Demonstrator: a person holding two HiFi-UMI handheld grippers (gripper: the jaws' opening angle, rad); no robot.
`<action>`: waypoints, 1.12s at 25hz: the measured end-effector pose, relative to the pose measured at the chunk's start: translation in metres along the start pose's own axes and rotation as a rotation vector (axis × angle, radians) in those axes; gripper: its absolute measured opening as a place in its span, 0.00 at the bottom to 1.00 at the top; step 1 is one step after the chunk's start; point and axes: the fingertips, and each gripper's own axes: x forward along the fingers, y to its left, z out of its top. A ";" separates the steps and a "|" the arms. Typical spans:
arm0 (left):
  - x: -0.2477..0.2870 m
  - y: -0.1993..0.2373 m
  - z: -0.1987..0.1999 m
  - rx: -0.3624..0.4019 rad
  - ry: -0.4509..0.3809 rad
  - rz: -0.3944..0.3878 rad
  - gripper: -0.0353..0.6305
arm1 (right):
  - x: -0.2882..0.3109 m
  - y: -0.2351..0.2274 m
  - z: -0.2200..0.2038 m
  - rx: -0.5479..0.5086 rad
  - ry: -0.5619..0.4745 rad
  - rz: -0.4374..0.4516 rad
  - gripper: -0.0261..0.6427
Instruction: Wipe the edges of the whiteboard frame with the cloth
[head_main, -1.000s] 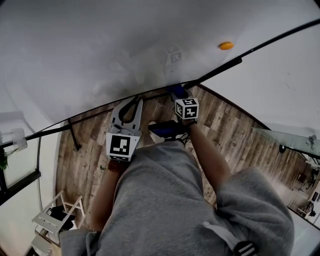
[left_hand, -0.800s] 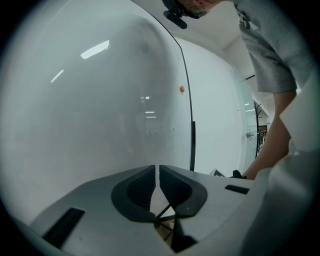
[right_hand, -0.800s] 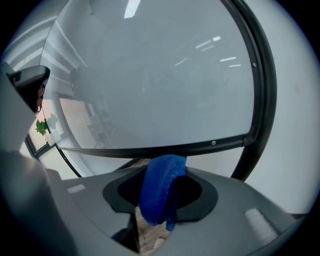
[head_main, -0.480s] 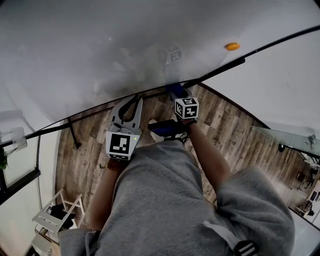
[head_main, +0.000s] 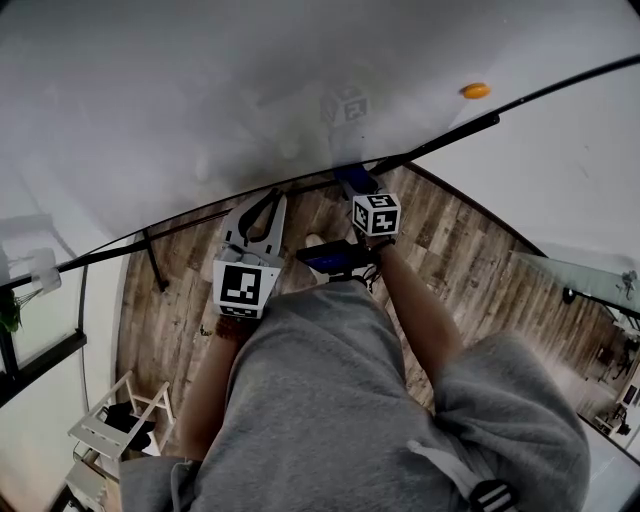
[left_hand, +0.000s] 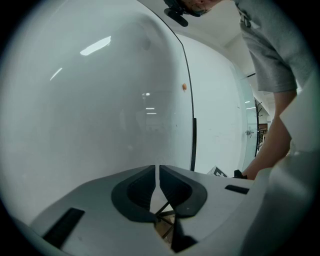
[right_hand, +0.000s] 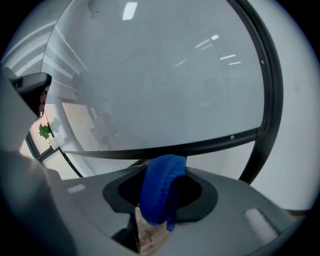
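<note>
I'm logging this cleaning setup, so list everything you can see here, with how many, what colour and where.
whiteboard: one, white, fills the upper part of the head view
whiteboard frame: one, black, runs along the board's lower edge and up its side
small round spot: one, orange, on the board near its right edge
cloth: one, blue, held up against the lower frame edge
floor: wood planks, brown, below the board
chair-like rack: one, white, on the floor at lower left
person's clothing: grey, bottom centre of the head view
left gripper: one, grey, jaws together with nothing between them, facing the board
right gripper: one, grey, jaws closed on the cloth
</note>
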 end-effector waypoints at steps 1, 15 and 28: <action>0.000 0.001 0.000 -0.002 0.001 0.002 0.10 | 0.001 0.001 0.000 -0.013 0.002 0.003 0.28; -0.002 0.003 -0.002 -0.012 0.016 -0.018 0.10 | 0.005 0.015 -0.002 -0.054 0.029 0.030 0.28; -0.012 0.013 -0.003 -0.017 0.019 -0.018 0.10 | 0.009 0.034 -0.005 -0.074 0.054 0.040 0.28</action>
